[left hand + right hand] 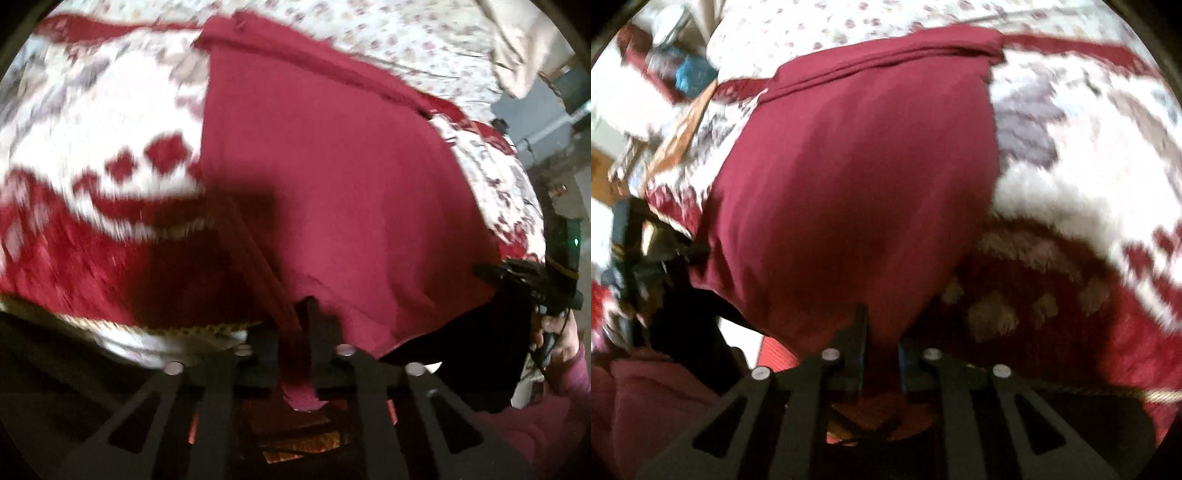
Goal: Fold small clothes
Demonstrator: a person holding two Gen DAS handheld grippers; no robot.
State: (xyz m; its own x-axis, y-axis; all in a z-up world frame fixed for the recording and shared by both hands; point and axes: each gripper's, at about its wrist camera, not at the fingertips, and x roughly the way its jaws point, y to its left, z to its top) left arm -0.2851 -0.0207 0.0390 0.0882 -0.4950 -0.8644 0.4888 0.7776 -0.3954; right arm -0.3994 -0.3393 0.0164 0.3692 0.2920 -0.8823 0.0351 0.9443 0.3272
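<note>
Left wrist view: dark red cloth [325, 177] is lying on the red and white blanket [92, 129] | left gripper [299, 325] is pinching its near edge tight | right gripper [882, 339] is squeezing the other near corner | flowery sheet [406, 44] is lying behind.

You've got one dark red garment [325, 177] here, lying on one red-and-white patterned blanket [92, 122], and beyond that blanket one floral sheet [417, 48]; two grippers on the garment, left gripper [301, 321] and right gripper [882, 332], each with two fingers
</note>
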